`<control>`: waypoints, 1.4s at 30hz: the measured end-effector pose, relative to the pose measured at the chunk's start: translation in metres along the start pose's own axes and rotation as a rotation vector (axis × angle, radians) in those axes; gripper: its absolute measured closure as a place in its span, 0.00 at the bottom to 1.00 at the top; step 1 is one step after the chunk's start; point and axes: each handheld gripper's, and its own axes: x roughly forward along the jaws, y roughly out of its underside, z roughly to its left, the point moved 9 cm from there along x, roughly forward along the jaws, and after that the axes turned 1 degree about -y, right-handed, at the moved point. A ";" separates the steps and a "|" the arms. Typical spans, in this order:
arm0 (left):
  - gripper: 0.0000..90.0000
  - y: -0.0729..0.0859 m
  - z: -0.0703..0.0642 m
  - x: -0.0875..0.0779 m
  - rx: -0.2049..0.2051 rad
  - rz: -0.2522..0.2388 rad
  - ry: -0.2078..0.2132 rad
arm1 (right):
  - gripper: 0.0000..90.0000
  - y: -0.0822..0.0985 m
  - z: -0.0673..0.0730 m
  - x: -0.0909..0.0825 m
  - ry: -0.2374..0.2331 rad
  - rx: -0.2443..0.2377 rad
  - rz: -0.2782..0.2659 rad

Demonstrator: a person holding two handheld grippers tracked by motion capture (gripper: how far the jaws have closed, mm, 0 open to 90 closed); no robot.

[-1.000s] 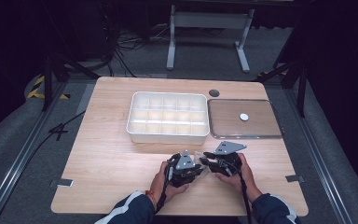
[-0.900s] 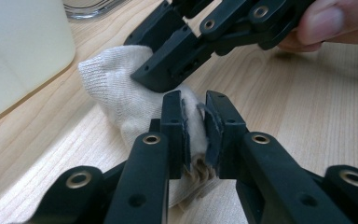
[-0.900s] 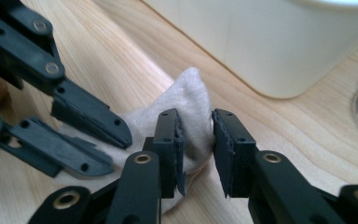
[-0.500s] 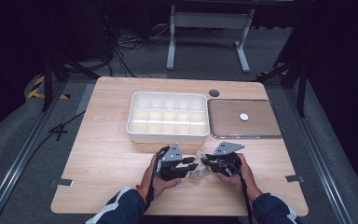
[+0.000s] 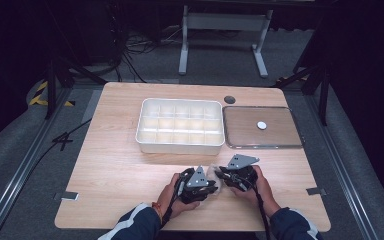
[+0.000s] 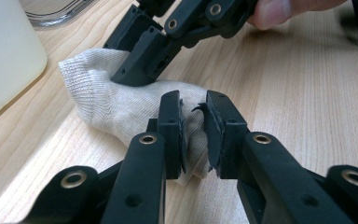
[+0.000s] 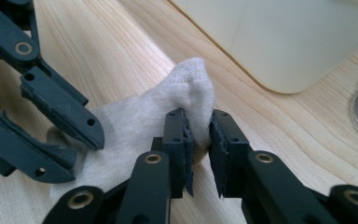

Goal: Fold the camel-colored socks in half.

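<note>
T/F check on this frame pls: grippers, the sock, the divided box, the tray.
1. Both grippers pinch the same pale sock. True: the left gripper and the right gripper each have its fabric between their pads.
2. The sock lies inside the white divided box. False: it lies on the wooden table, in front of the box.
3. The divided box's compartments look empty. True, as far as the high view shows.
4. The tray right of the box holds nothing. False: a small white round object sits on it.
5. The right gripper's jaws stand wide open. False: they are closed on a fold of sock.
</note>
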 end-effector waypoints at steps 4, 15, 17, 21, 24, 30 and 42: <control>0.86 0.001 0.000 0.000 -0.002 0.001 0.003 | 0.89 -0.003 -0.011 -0.003 0.053 0.017 -0.004; 0.86 0.001 0.000 0.001 -0.023 -0.006 0.016 | 0.88 -0.039 -0.006 -0.018 -0.024 -0.006 -0.144; 0.86 0.001 0.000 0.001 -0.024 -0.007 0.016 | 0.88 -0.040 0.003 -0.015 -0.068 -0.028 -0.134; 0.86 0.001 0.000 0.001 -0.030 -0.010 0.016 | 0.87 -0.032 0.010 0.003 -0.091 -0.063 -0.060; 0.86 0.000 0.000 0.001 -0.031 -0.013 0.011 | 0.87 -0.029 0.005 0.012 -0.098 -0.035 -0.047; 0.86 0.000 0.000 0.001 -0.026 -0.012 0.002 | 0.88 -0.024 -0.007 0.018 -0.057 0.007 -0.028; 0.86 0.000 0.000 0.002 -0.013 -0.009 0.002 | 0.86 -0.014 -0.033 0.017 0.069 0.060 -0.010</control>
